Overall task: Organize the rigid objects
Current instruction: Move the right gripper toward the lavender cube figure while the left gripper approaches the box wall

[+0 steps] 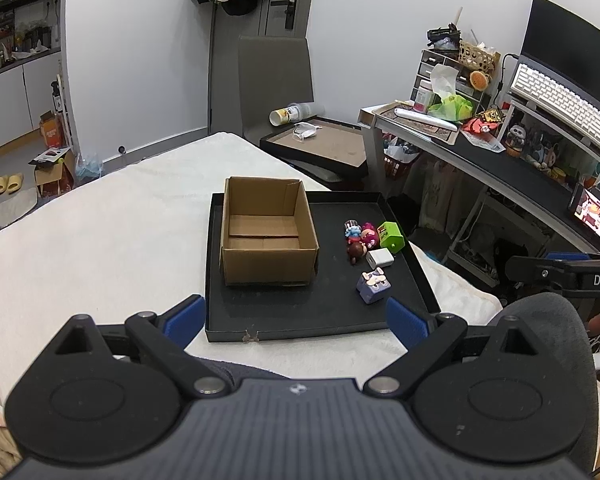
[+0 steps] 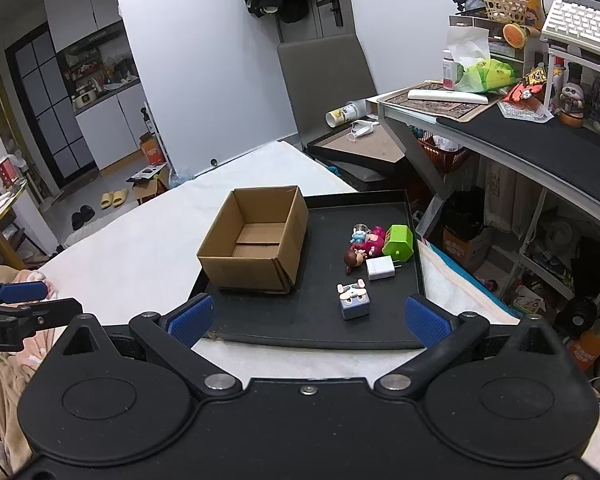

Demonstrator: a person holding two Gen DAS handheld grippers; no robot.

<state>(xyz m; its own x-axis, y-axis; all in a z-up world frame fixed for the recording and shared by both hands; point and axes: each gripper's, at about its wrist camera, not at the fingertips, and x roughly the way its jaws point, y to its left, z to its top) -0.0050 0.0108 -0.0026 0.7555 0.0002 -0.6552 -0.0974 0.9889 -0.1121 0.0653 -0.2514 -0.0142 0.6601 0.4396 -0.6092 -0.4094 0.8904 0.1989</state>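
An open, empty cardboard box (image 1: 266, 232) (image 2: 256, 240) stands on the left of a black tray (image 1: 300, 312) (image 2: 320, 320). On the tray's right lie a purple cube toy (image 1: 373, 287) (image 2: 353, 300), a white charger (image 1: 380, 258) (image 2: 380, 267), a green block (image 1: 392, 235) (image 2: 399, 242), a brown figure (image 1: 355, 252) (image 2: 352, 259), a pink figure (image 1: 369, 236) (image 2: 374, 240) and a small blue figure (image 1: 353, 230) (image 2: 359, 235). My left gripper (image 1: 296, 320) is open and empty, at the tray's near edge. My right gripper (image 2: 308, 320) is open and empty, at the same edge.
The tray sits on a white cloth-covered surface (image 1: 100, 240). A cluttered desk (image 1: 500, 168) with a keyboard (image 1: 560, 104) stands on the right. A grey chair (image 1: 276, 80) and a second tray (image 1: 320, 144) stand behind. The right gripper's arm shows in the left wrist view (image 1: 564, 272).
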